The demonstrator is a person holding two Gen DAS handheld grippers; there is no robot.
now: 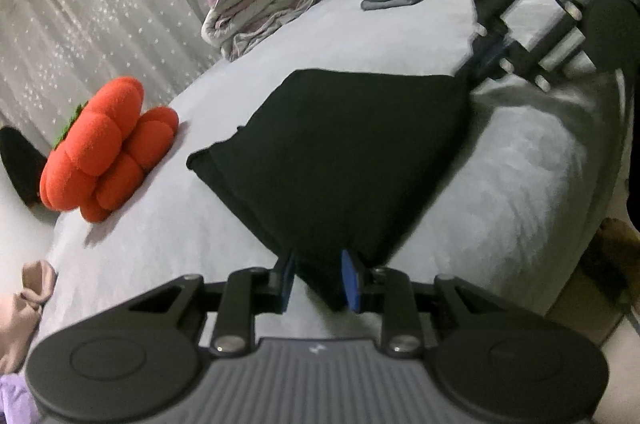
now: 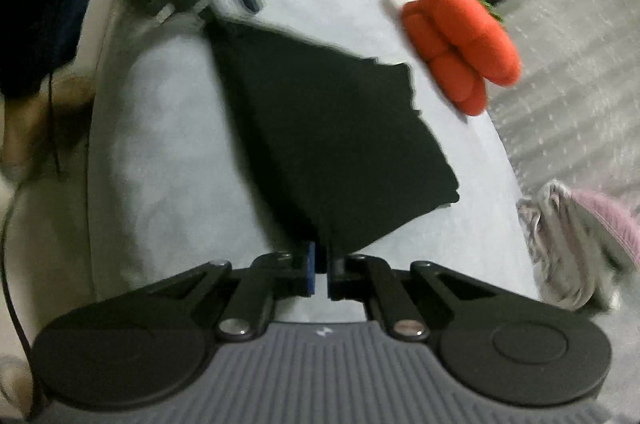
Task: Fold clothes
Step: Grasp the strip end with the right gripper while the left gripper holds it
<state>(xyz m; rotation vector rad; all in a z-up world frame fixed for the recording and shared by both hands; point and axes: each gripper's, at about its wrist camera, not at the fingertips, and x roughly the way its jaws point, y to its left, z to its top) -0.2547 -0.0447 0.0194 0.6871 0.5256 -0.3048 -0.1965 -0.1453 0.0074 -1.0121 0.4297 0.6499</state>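
On the grey bed (image 1: 520, 163), both grippers' fingers pinch opposite corners of the folded black garment (image 1: 340, 151).

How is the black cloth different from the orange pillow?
The black cloth is dark, flat and folded; the orange pillow is bright, puffy and lumpy. Both grippers pinch the cloth's corners; nothing touches the pillow. Both are soft and lie on the bed.

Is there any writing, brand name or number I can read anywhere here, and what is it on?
No readable words or numbers.
A small pale mark on the left claw's ribbed grey body: a logo shape, no letters.
The same mark on the right claw's body: blurred, no letters.
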